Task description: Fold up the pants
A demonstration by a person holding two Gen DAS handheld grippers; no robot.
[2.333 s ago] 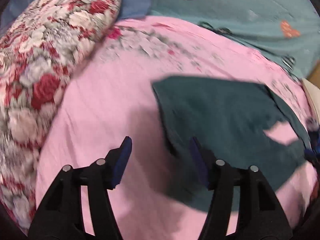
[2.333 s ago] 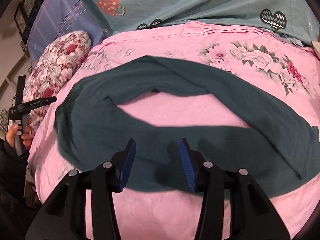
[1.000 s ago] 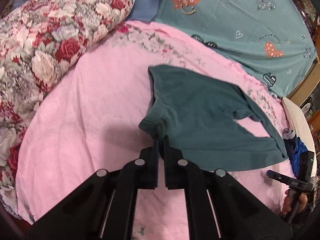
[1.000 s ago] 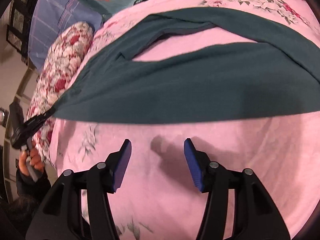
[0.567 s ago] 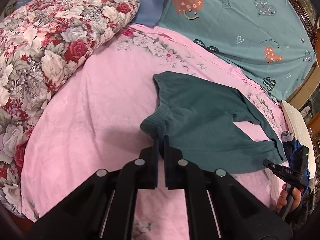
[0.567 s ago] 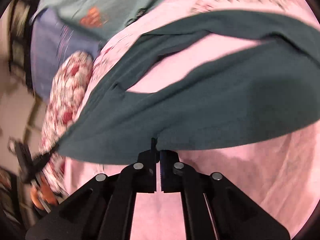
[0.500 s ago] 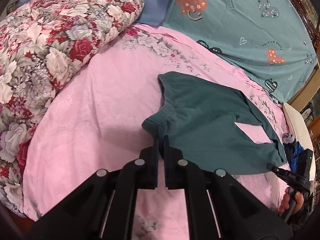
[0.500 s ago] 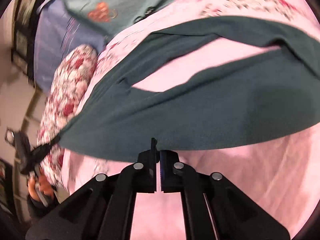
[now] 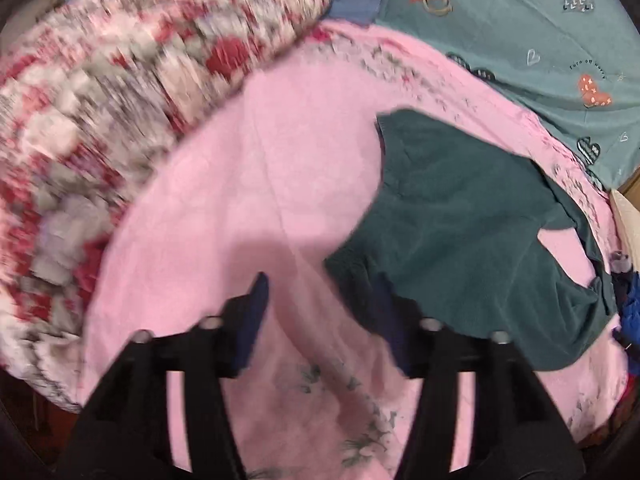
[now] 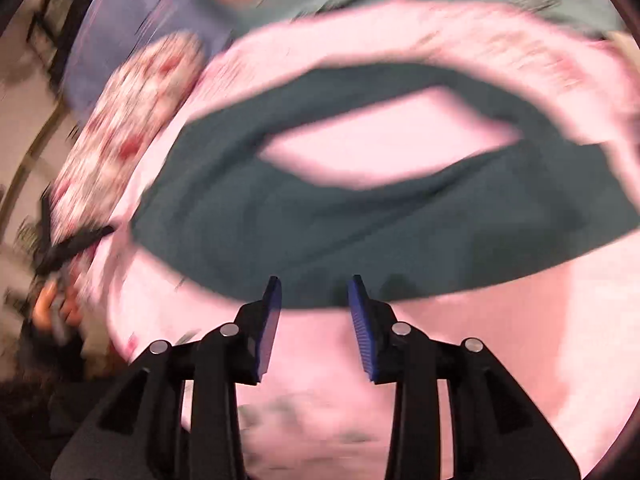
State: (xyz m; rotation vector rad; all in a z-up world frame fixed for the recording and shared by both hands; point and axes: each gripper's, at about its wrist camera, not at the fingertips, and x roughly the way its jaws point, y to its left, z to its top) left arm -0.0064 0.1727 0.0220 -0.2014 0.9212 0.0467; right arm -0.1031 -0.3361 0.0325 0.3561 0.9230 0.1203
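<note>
My left gripper (image 9: 320, 312) is opening, nothing pinched; the pants (image 9: 472, 240) are lying on the pink sheet (image 9: 248, 200), waistband just beside its right finger. My right gripper (image 10: 314, 312) is opening too, clear of the pants' near edge

Pink floral bedsheet (image 9: 256, 208), floral bolster (image 9: 120, 92) at left, teal heart-print cover (image 9: 520, 40) behind.
</note>
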